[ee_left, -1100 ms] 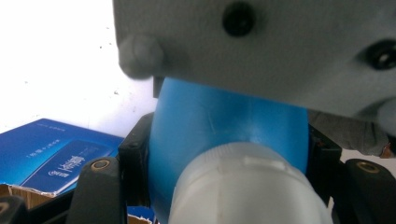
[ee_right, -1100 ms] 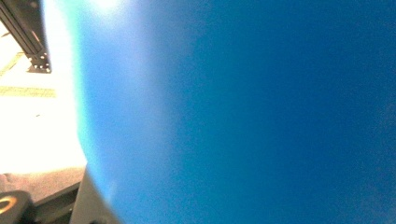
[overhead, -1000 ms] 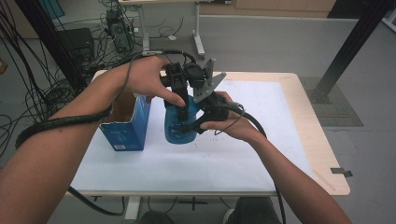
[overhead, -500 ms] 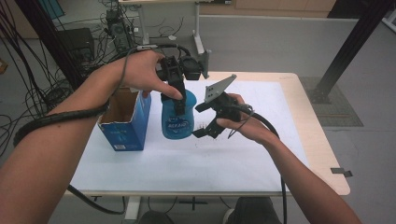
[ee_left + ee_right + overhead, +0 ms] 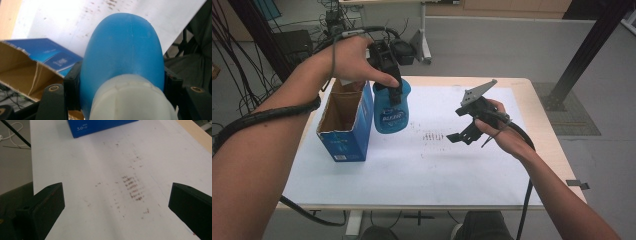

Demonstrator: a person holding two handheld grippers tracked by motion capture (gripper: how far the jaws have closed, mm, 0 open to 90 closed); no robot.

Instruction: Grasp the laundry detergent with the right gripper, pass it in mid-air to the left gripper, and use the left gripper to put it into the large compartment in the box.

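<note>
White table sheet [image 5: 412,170] stained; left claw [image 5: 388,75] grips blue bottle [image 5: 392,110] (beside box [image 5: 344,127]); right claw [image 5: 464,131] spread empty.

Right gripper [image 5: 116,207], jaws wide apart, above stained white sheet [image 5: 105,170], near blue box [image 5: 100,126].

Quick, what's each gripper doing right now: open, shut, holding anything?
Left gripper: shut on the blue bottle, held beside the open box.
Right gripper: open, holding nothing, above the white sheet.
</note>
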